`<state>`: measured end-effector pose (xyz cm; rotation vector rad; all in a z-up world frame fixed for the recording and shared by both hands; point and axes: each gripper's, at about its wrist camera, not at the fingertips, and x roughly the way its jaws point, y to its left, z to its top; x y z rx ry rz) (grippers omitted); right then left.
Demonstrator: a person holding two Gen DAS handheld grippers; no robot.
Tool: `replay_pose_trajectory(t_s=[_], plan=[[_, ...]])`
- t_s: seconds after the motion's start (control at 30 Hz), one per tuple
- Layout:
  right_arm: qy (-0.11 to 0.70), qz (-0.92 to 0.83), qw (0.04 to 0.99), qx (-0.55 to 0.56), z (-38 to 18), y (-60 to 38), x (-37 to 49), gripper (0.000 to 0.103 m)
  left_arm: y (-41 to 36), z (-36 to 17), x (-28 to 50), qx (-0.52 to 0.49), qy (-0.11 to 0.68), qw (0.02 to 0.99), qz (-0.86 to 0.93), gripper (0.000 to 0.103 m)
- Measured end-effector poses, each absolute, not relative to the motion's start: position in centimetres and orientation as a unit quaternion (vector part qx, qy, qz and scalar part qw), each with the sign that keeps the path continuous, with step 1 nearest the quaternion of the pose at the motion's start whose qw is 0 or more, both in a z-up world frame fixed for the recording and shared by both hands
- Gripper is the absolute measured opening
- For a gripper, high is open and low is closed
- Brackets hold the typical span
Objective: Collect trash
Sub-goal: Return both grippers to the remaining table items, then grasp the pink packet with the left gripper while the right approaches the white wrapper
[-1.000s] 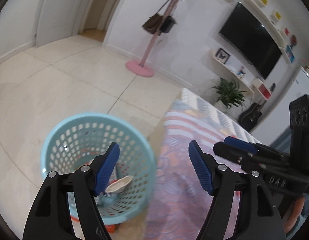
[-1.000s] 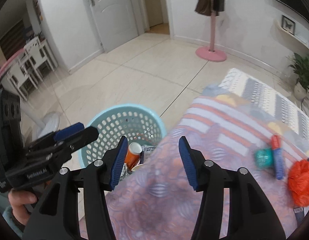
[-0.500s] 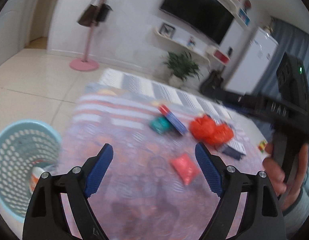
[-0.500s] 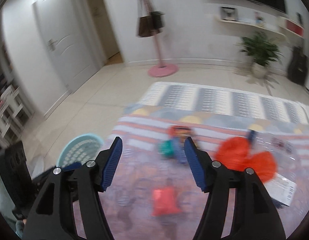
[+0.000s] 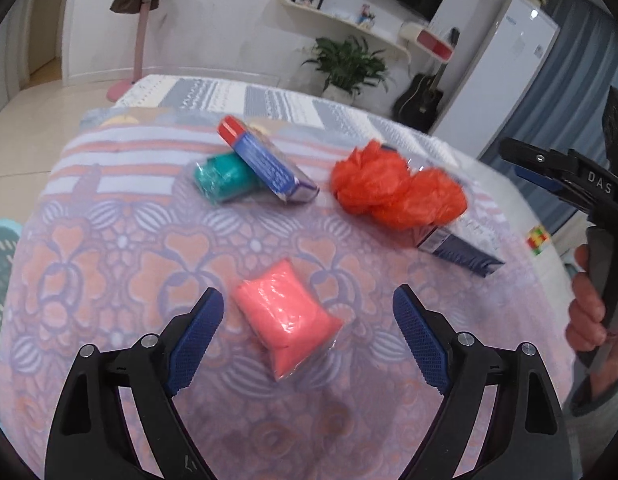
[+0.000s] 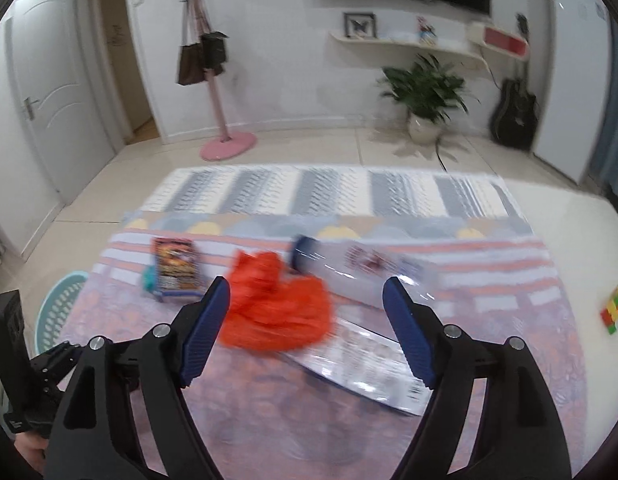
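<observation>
Hovering with jaws wide apart, the left gripper [image 5: 305, 330] frames a pink packet [image 5: 287, 318] lying near on the desk [image 5: 109, 280], likely light, soft and slippery, best pinched across its middle, while the right gripper [image 6: 307, 318], also open, faces an orange bag [image 6: 277, 304].

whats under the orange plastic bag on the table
The crumpled orange bag lies partly on a flat dark-blue box, whose near end sticks out toward the right. In the right wrist view a clear wrapper shows behind it. Whatever lies under the bag's middle is covered.
</observation>
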<state>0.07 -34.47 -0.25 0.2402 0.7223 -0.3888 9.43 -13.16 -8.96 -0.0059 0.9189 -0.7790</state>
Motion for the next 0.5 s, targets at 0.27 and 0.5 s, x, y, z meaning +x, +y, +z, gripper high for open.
replay_pose_trajectory(t_s=[0.27, 0.5], plan=[[0.397, -0.201, 0.883, 0.148, -5.5, -39.7, -1.1, 0.075, -14.2, -10.7, 9.7, 0.027, 0.445, 0.83, -0.334, 0.079], [0.416, -0.17, 0.877, 0.168, -7.1, -40.4, -1.6, 0.075, -14.1, -10.7, 10.1, 0.046, 0.436, 0.841, -0.317, 0.045]])
